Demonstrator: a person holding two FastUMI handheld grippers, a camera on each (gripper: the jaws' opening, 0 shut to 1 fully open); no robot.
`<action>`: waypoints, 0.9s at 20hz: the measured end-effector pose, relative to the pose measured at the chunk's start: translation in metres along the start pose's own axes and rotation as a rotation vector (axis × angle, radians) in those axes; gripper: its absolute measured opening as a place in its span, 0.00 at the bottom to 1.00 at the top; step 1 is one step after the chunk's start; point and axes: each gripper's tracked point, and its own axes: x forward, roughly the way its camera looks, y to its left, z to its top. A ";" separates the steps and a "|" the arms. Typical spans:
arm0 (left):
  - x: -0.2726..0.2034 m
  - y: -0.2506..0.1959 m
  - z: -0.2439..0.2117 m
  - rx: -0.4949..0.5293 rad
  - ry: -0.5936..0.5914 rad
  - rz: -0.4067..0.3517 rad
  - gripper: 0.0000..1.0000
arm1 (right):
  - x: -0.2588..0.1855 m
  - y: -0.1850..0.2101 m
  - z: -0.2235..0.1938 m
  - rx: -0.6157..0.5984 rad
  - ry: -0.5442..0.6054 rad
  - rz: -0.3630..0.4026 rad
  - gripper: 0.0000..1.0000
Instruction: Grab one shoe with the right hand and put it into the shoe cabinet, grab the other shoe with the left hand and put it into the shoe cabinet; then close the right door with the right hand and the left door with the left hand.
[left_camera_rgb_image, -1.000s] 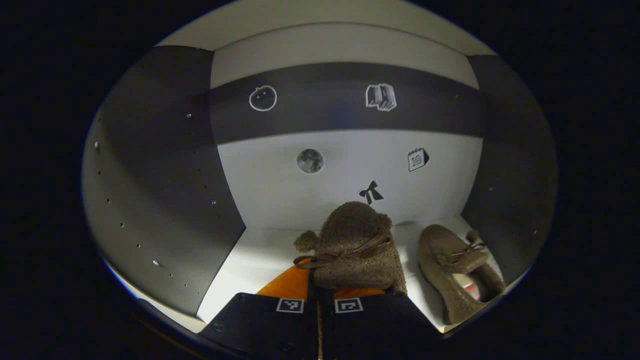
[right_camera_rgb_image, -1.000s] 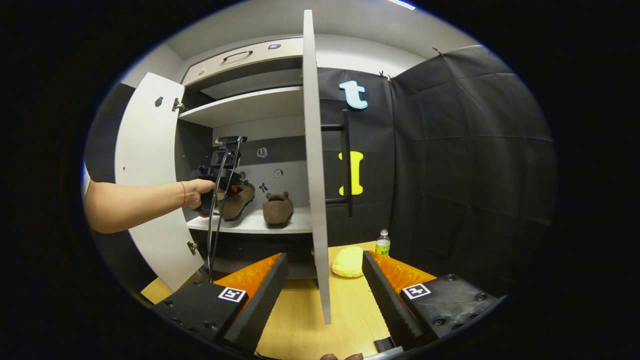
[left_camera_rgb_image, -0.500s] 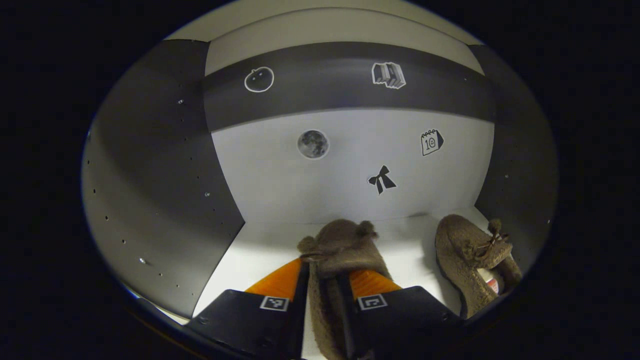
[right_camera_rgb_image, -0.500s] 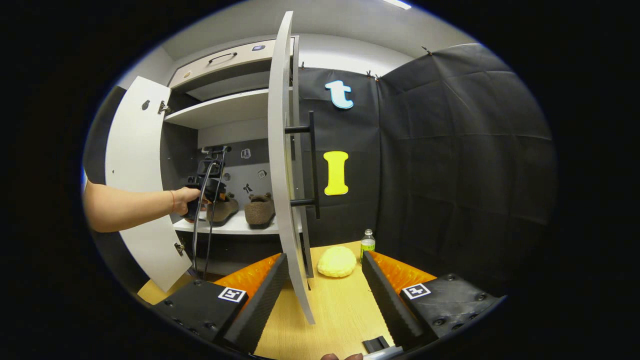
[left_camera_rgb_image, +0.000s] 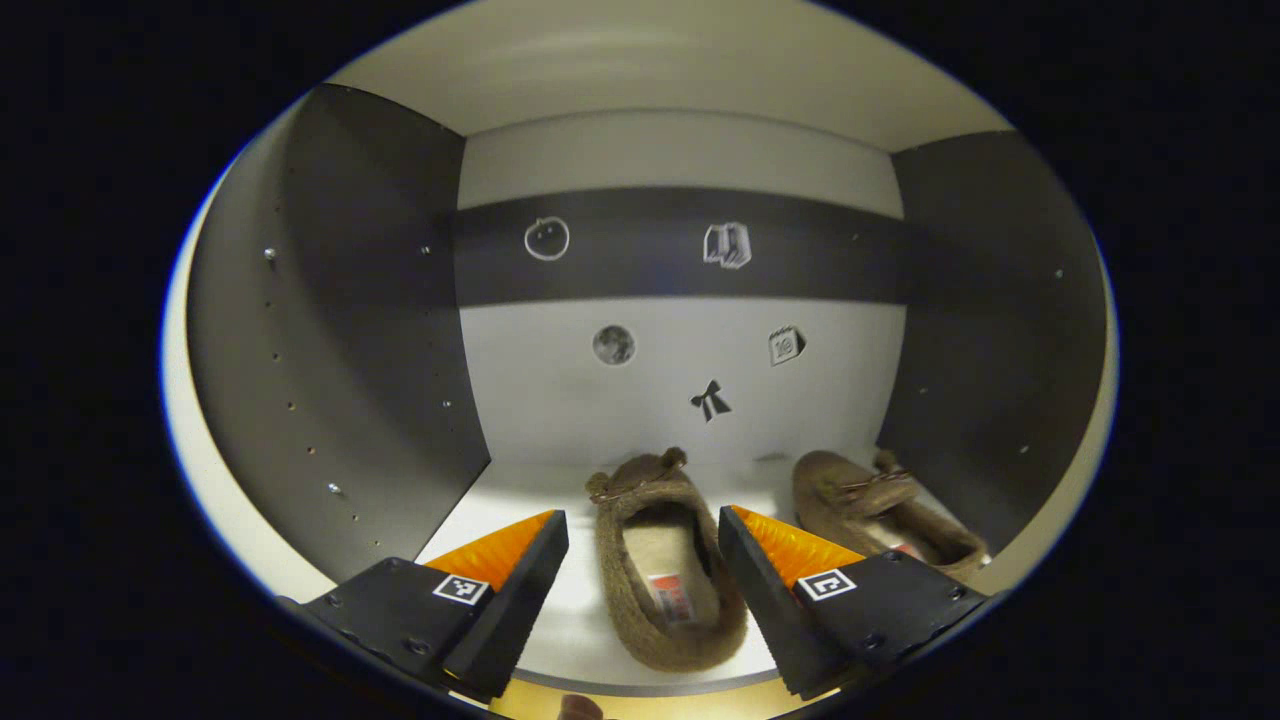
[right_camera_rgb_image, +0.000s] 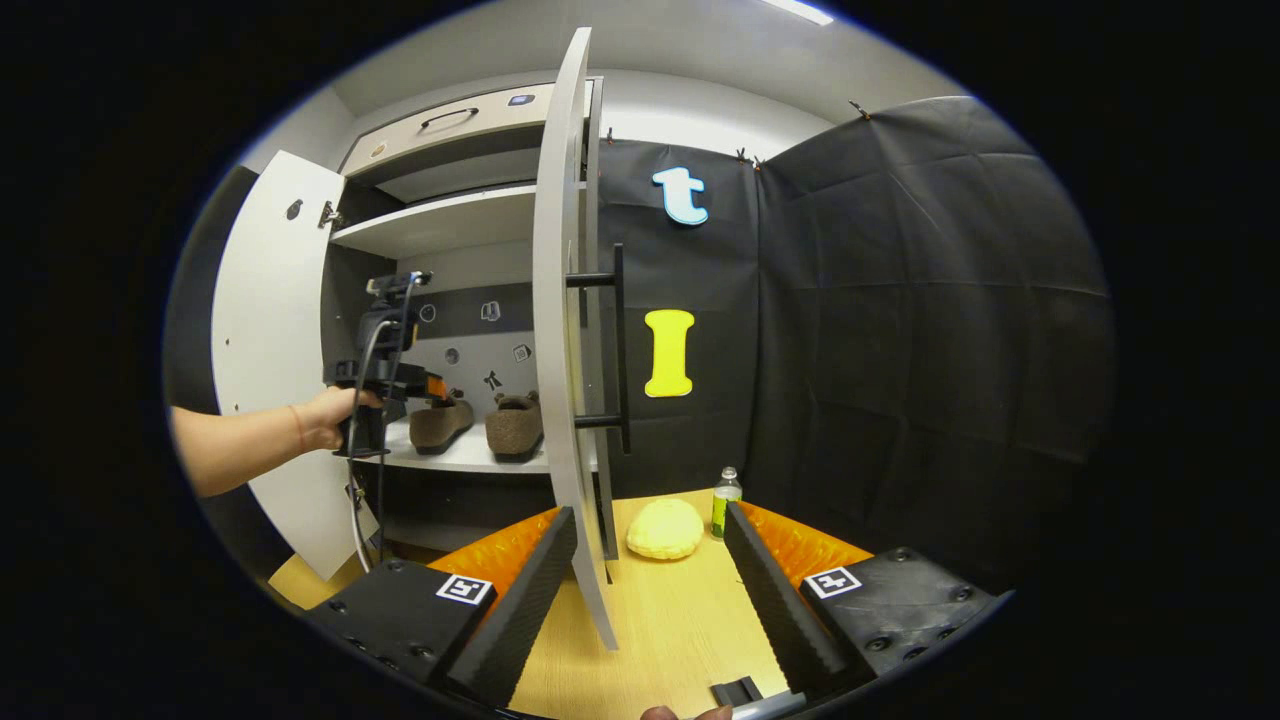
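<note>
Right gripper view puts your right gripper (right_camera_rgb_image: 650, 590), fingers apart and empty, astride the right door (right_camera_rgb_image: 560, 330), a stiff, likely light panel, so push its edge near the handle (right_camera_rgb_image: 617, 345).

It is dim inside the cabinet (left_camera_rgb_image: 330, 330), with a bright patch on the shelf (left_camera_rgb_image: 500, 510). The room outside is brighter. Edges bend round. Nothing looks blurry.

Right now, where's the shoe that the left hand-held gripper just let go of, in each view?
Left gripper view: the released shoe lies low centre on the shelf, between the open fingers.
Right gripper view: it sits left of centre, beside the other shoe.
Shared landmark: the bow sticker on the back wall.
</note>
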 end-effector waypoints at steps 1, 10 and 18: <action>-0.014 -0.003 0.007 0.004 -0.029 -0.009 0.96 | 0.000 -0.003 0.004 0.003 -0.003 -0.003 0.97; -0.152 -0.024 0.042 0.056 -0.266 -0.077 0.98 | 0.032 -0.036 0.045 0.037 -0.037 -0.036 0.97; -0.250 -0.035 0.008 0.057 -0.262 -0.100 0.96 | 0.067 -0.048 0.068 0.035 -0.059 -0.031 0.97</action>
